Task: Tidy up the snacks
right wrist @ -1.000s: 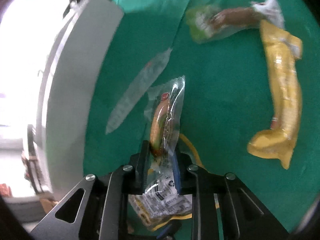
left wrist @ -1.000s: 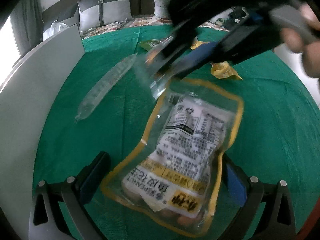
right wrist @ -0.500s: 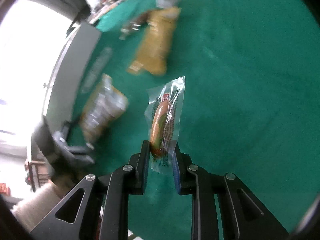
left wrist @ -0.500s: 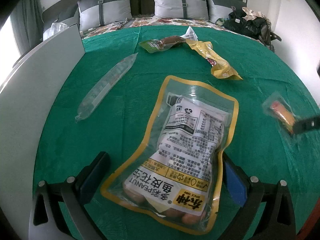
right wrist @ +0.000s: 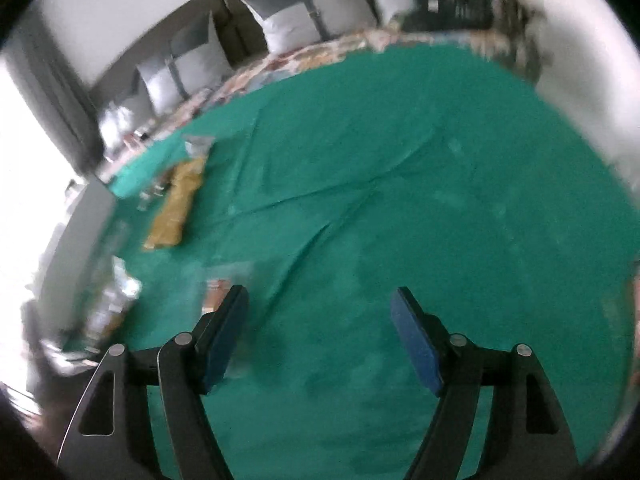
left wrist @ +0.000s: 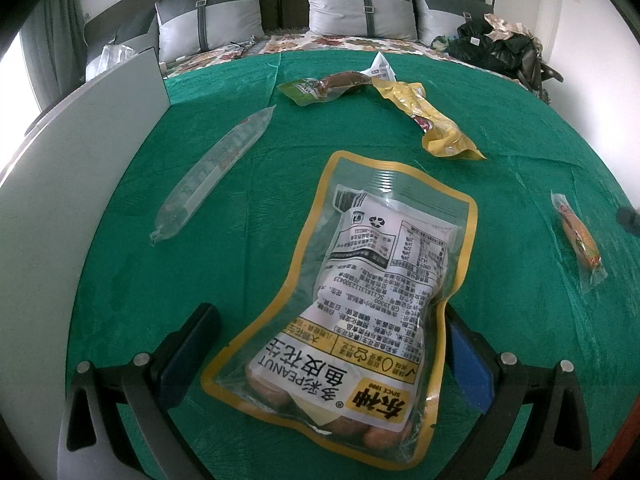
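Five snack packets on green cloth — both grippers empty.

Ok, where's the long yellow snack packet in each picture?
Left wrist view: the long yellow packet lies on the green cloth, up and right of middle, beyond the big peanut bag.
Right wrist view: blurred, at the left.
Shared landmark: the grey pillows behind the cloth.
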Available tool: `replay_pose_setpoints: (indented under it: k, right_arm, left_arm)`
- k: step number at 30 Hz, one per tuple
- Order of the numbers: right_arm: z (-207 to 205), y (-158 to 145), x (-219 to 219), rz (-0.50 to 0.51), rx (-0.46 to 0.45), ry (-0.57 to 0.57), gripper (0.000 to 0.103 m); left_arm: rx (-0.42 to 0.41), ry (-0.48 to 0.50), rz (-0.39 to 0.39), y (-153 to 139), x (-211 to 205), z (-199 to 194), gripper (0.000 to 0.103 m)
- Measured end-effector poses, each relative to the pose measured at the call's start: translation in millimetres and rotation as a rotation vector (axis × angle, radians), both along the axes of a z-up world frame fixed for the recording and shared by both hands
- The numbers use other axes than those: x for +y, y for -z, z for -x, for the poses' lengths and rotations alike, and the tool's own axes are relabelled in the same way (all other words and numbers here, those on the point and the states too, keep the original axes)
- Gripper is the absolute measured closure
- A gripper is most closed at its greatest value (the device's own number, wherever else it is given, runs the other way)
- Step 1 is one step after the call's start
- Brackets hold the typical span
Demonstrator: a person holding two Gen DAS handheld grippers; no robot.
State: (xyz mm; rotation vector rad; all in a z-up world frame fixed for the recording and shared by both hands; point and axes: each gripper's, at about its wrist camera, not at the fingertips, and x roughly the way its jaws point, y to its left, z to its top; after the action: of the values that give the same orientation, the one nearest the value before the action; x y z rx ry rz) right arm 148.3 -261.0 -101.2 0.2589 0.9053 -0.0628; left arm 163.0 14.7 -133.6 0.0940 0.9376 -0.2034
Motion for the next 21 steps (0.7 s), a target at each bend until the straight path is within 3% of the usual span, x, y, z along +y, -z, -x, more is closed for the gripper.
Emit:
replay_pose_setpoints:
  k: [4,8,11,14,16,17,18,20,21]
  right_arm:
    - [-11,24,-2,0.07,0.097,0.001,0.027]
    - [-6,30,4,0.216,0.093,-0.028,0.024]
    - [0,29,-6,0.16,0.09,-0.001,0.024]
    - [14,4,-1,-0.009,-0.058,-0.05,0.024]
    - [11,-1,17,-0.07,-0.088,-0.132,0.024]
    - [8,-2,26,-0.066,-0.071,-0.169,0.024]
    - [1,-1,43,-0.036,-0.04,-0.217,0.024]
    - [-12,8,71,0.05,0.017,-0.275,0.024]
    - [-14,14,78,0.082,0.046,-0.28,0.024]
  left_arm:
    - [0.001,0.0,0.0,0,0,0,0.0]
    - [0.062,0.022,-0.017,-2,-3,-8,0.0]
    - [0.188,0.04,-0.049,-6,-10,-27,0.0]
    - [0.181,0.084,-0.096,-6,-20,-28,0.0]
    - [0.17,0.09,-0.108,-7,-24,-28,0.001]
    - [0.168,0.084,-0.097,-8,-24,-28,0.009]
    - [0.168,0.084,-0.053,-10,-23,-26,0.026]
    - [0.151,0.057,-0.043,-15,-19,-19,0.04]
    - [0.155,0.051,-0.038,-15,-16,-15,0.041]
